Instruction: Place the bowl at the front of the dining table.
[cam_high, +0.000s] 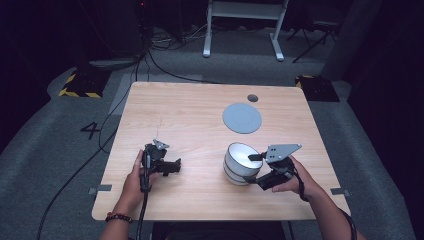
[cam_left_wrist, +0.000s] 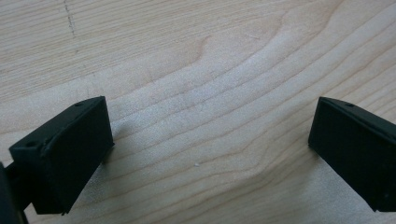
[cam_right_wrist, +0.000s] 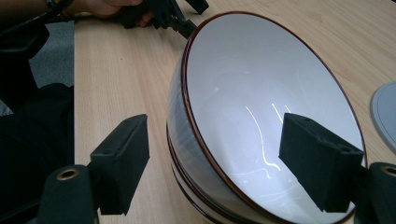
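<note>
The right hand-held gripper (cam_right_wrist: 212, 163) straddles the rim of the white, brown-rimmed ceramic bowl (cam_right_wrist: 243, 98), jaws apart and not pressing it. Left of the bowl, the left hand-held gripper (cam_left_wrist: 210, 154) hangs wide open over the pale wooden tabletop (cam_left_wrist: 196, 56).

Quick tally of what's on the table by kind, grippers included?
Bowls: 1, white bowl with a dark rim
Flat discs: 1, grey disc
Small dark round marks near the far edge: 1, dark spot, too small to identify
Grippers: 2, left gripper, right gripper
Total: 5
</note>
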